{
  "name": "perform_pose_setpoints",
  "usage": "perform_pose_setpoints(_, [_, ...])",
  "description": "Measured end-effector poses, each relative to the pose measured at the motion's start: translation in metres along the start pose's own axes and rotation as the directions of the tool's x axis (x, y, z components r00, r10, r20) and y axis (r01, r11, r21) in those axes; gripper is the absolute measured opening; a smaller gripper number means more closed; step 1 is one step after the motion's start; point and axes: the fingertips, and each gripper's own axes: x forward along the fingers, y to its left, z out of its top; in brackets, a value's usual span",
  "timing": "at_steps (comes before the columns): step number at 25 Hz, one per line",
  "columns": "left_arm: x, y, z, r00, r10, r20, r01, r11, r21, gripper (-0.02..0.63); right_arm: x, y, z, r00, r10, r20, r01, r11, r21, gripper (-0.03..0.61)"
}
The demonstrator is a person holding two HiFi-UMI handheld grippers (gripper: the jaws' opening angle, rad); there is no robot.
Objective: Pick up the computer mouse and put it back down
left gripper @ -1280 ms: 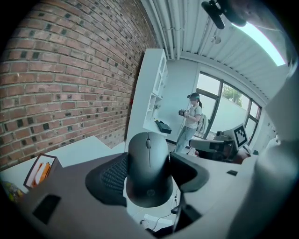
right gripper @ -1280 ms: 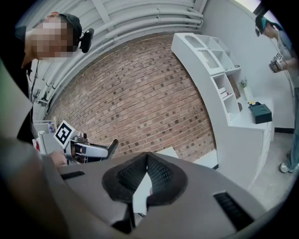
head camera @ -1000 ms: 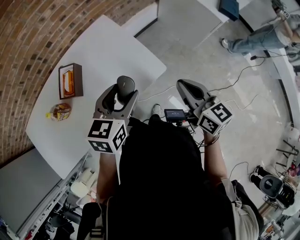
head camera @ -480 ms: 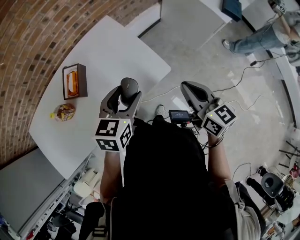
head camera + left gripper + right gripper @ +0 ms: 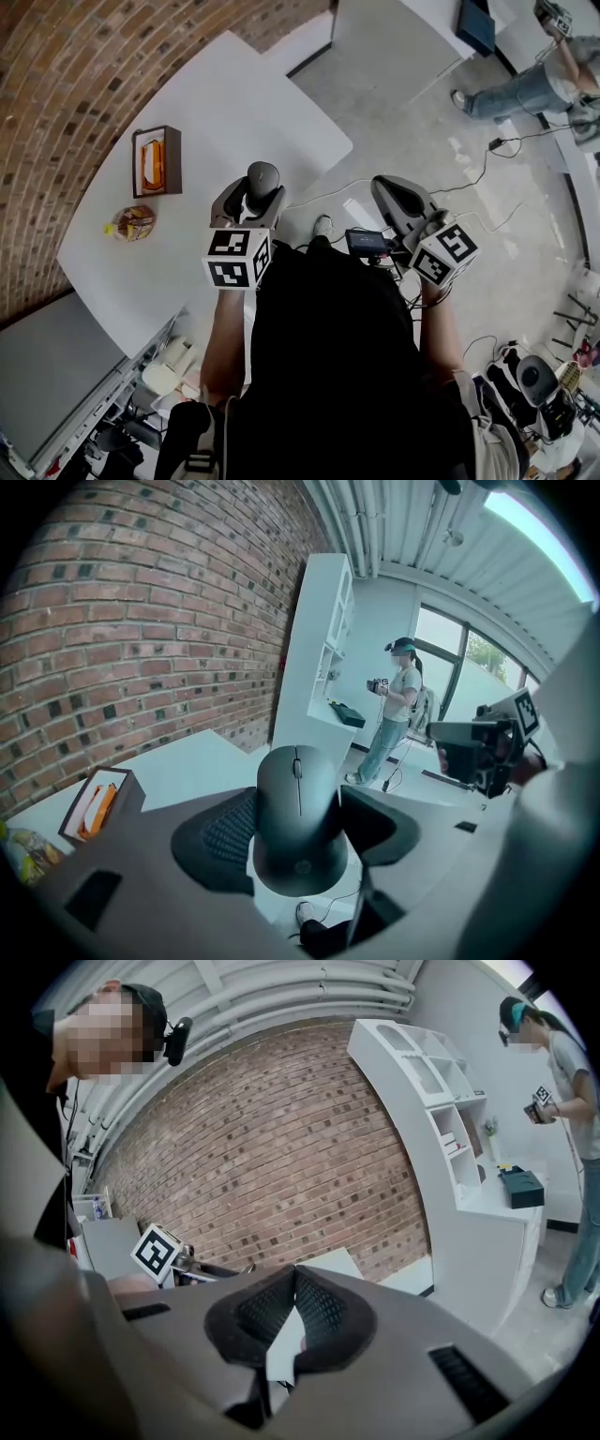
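Vs. a second ago the left gripper sits lower: its marker cube looks smaller in the head view and its load is nearer the white rectangular table. The right gripper is in much the same spot, off the table's right corner, over the grey floor. The left gripper's jaws stand wide w/ the dark grey rounded plastic computer mouse clamped btwn them. The ribbed left pad presses one flank and the other finger the opposite flank, w/ the scroll-wheel end pointing away from the holder. The mouse is off the surface, hanging over the table's near edge toward its right corner; floor and a shoe show beneath it in the left gripper view. The right gripper's jaws are closed tip to tip, nothing in them. By the table's far edge, along the brick wall, lies a brown wooden box w/ orange inside. A yellowish snack packet lies nearer the left corner. Both are well apart from the mouse. A person in jeans stands in the bg.
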Motion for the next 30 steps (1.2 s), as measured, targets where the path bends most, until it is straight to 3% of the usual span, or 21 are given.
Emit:
perform_pose_setpoints(7, [0.024, 0.038, -0.026, 0.997, 0.033, -0.069, -0.033, 0.999, -0.010, 0.295, 0.012, 0.006, -0.001, 0.999, -0.024, -0.030, 0.024, 1.000, -0.002, 0.017])
perform_pose_setpoints(15, [0.050, 0.077, -0.056, 0.986, 0.043, -0.163, -0.038, 0.999, 0.033, 0.295, 0.034, 0.017, 0.004, 0.997, -0.070, -0.037, 0.070, 0.998, 0.005, 0.017])
perform_pose_setpoints(22, [0.073, 0.115, -0.092, 0.964, 0.029, -0.266, -0.012, 0.998, 0.065, 0.295, 0.056, 0.036, 0.012, 0.993, -0.114, -0.006, 0.114, 0.991, 0.073, 0.017])
perform_pose_setpoints(30, [0.088, 0.150, -0.123, 0.930, 0.019, -0.367, 0.024, 0.993, 0.112, 0.295, 0.074, 0.049, 0.000, 0.981, -0.189, -0.042, 0.190, 0.981, 0.041, 0.017])
